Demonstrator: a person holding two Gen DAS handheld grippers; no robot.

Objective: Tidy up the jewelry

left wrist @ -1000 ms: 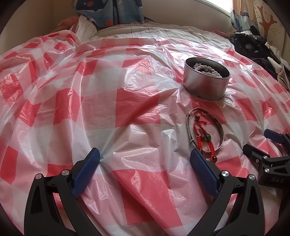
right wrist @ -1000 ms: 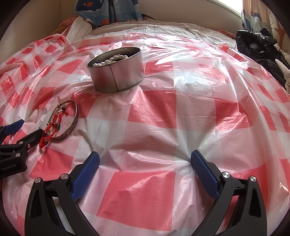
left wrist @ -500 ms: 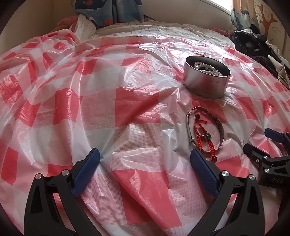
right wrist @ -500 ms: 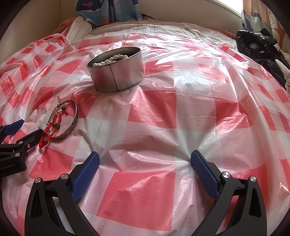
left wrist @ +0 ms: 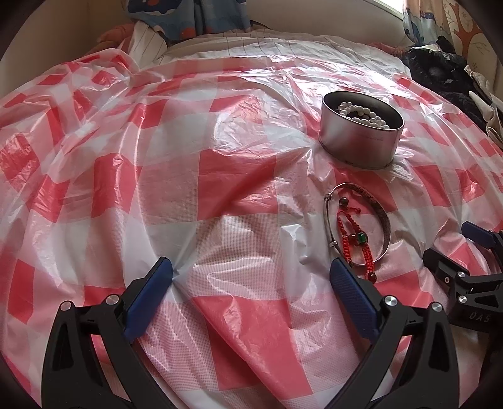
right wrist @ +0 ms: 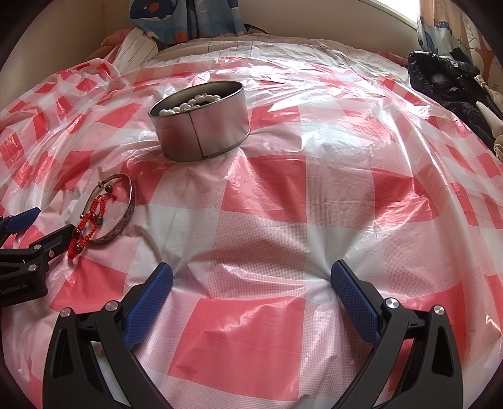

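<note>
One tin point(left wrist: 358, 143), one silver bangle point(left wrist: 382, 217), one red bracelet point(left wrist: 352, 232), one bead strand point(left wrist: 364, 114)

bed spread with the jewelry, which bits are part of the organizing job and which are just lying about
Job:
- round silver metal tin
- white bead bracelet inside the tin
- silver metal bangle
- red braided cord bracelet lying across the bangle

Lying about:
- red and white checked plastic sheet
- dark clothing heap
- blue patterned curtain

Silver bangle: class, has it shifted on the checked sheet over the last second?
No. The silver bangle lies at the same spot below the round tin, the red cord bracelet across it.
</note>
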